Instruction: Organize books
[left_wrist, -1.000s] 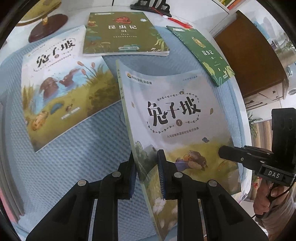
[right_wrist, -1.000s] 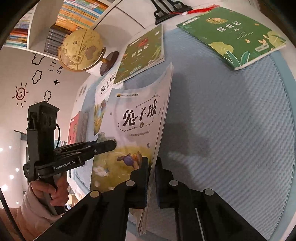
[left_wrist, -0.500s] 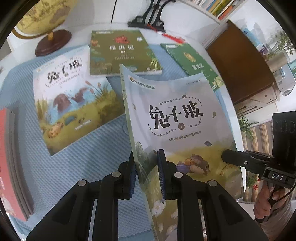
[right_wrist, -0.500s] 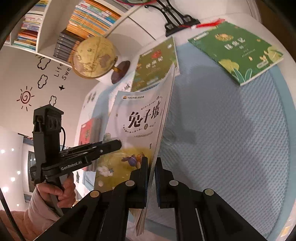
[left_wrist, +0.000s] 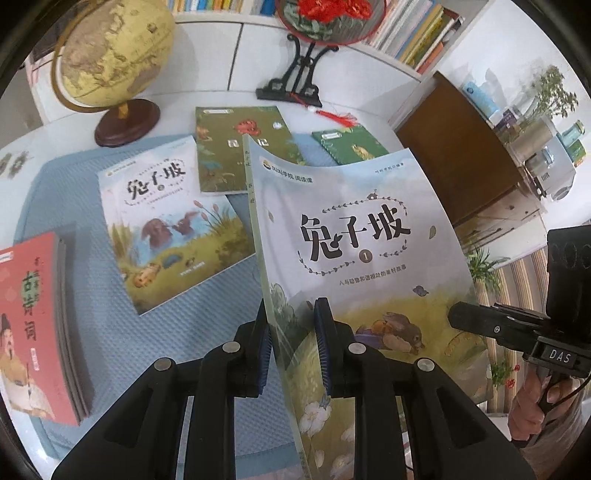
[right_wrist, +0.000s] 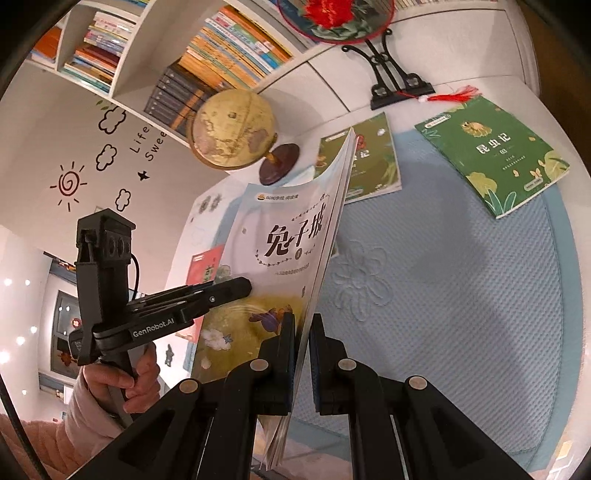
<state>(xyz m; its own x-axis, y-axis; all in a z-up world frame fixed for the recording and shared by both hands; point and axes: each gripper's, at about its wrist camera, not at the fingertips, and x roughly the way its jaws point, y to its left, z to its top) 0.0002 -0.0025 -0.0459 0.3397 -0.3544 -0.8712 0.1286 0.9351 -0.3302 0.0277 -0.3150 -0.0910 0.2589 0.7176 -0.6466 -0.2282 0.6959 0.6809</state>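
Note:
Both grippers hold one pale rabbit-cover book (left_wrist: 354, 236), volume 1, lifted and tilted above the blue mat (left_wrist: 74, 192). My left gripper (left_wrist: 291, 347) is shut on its near left edge. My right gripper (right_wrist: 303, 350) is shut on its right edge; the cover shows in the right wrist view (right_wrist: 280, 251). Flat on the mat lie a second rabbit book (left_wrist: 166, 221), an olive insect book (left_wrist: 229, 147), a green insect book (right_wrist: 495, 151) and a red-cover stack (left_wrist: 29, 321).
A globe (left_wrist: 110, 55) on a wooden base and a black fan stand (left_wrist: 295, 81) stand at the back of the white desk. Bookshelves (right_wrist: 221, 48) fill the wall behind. A brown cabinet (left_wrist: 461, 147) stands to the right.
The held book has risen off the mat and tilted more upright, both grippers rising with it. More of the globe, fan stand and shelves has come into view.

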